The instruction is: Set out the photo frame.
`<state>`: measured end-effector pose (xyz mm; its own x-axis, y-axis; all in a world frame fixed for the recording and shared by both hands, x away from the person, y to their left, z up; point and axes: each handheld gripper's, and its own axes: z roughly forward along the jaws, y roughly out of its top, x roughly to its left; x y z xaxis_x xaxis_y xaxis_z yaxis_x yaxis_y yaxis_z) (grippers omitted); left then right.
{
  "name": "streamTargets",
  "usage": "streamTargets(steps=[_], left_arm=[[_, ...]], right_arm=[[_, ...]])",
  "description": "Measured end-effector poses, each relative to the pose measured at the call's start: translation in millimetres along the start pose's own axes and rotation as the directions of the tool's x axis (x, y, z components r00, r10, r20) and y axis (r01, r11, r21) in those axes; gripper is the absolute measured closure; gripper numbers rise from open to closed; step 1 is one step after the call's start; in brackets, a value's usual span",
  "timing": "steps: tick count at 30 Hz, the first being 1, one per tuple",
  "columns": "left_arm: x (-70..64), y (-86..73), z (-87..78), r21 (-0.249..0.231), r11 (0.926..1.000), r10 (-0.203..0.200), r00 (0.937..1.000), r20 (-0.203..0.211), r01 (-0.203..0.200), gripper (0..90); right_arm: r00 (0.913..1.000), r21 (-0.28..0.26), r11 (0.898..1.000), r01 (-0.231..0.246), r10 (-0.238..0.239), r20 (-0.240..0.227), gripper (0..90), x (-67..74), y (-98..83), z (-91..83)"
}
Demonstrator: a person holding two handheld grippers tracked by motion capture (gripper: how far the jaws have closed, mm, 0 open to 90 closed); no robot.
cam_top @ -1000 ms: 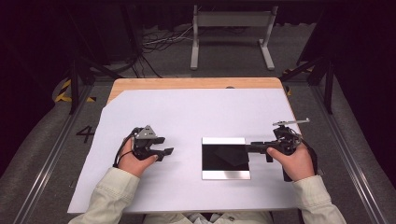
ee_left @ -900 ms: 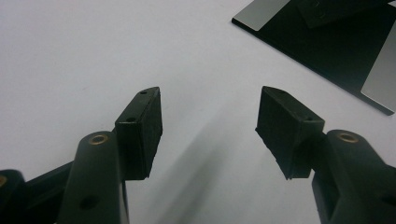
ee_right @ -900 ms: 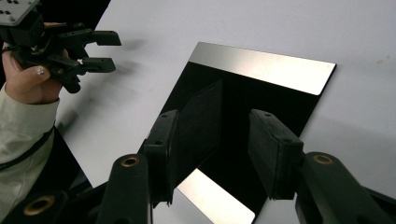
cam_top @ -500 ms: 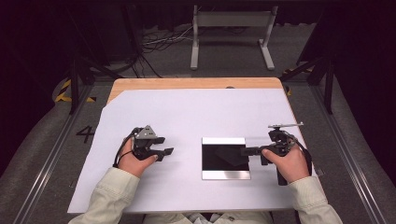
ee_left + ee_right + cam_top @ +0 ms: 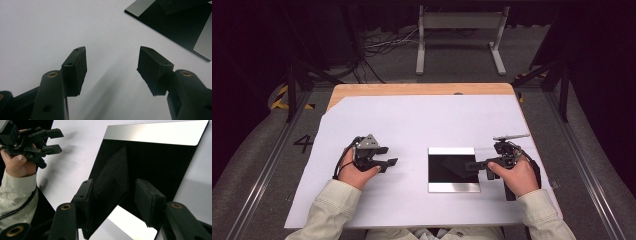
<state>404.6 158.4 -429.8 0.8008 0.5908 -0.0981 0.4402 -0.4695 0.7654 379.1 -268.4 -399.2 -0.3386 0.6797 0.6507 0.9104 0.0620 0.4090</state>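
Left gripper (image 5: 388,156) jaws spread wide, nothing between them, just above the white sheet (image 5: 412,125) at table left; left hand (image 5: 357,172) holds it. Right gripper (image 5: 473,165) jaws also apart, nothing pinched, reaching over the right edge of the black mirror-like panel (image 5: 447,167), which reflects them; whether they touch it can't be told. Right hand (image 5: 514,175) behind. Panel lies flat on the sheet between both hands, silver strips at its near and far edges. Wooden table edge (image 5: 412,89) at far side. No containers on the table.
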Motion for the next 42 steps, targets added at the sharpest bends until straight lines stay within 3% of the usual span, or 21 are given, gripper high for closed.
streamTargets(steps=[12, 16, 25, 34, 42], left_arm=[[0.1, -0.6, 0.5, 0.002, 1.0000, -0.006, 1.0000, 0.003, 0.006, 41.0], [0.1, -0.6, 0.4, 0.002, 1.0000, -0.006, 1.0000, 0.002, 0.006, 41.0], [0.5, -0.6, 0.8, 0.002, 1.0000, -0.002, 1.0000, 0.003, 0.002, 40.9], [0.3, -0.2, -0.2, 0.001, 1.0000, -0.001, 1.0000, 0.002, 0.001, 40.8], [0.2, -0.1, -0.2, 0.000, 1.0000, 0.001, 1.0000, 0.000, -0.001, 40.8]], right_arm=[[0.9981, 0.039, 0.999, -0.032, 0.034, -0.051, 52.5, -0.6, -0.8, 7.9], [0.9950, 0.066, 0.997, -0.046, 0.051, -0.086, 61.1, 1.5, -0.8, 7.9], [0.9960, 0.061, 0.998, -0.029, 0.034, -0.082, 64.3, 5.7, -1.9, 6.8], [0.9925, 0.083, 0.996, 0.038, -0.028, -0.119, 73.2, 13.9, -3.7, 1.3], [0.9879, 0.135, 0.983, 0.123, -0.108, -0.112, 79.9, 23.2, -5.9, -3.2]])
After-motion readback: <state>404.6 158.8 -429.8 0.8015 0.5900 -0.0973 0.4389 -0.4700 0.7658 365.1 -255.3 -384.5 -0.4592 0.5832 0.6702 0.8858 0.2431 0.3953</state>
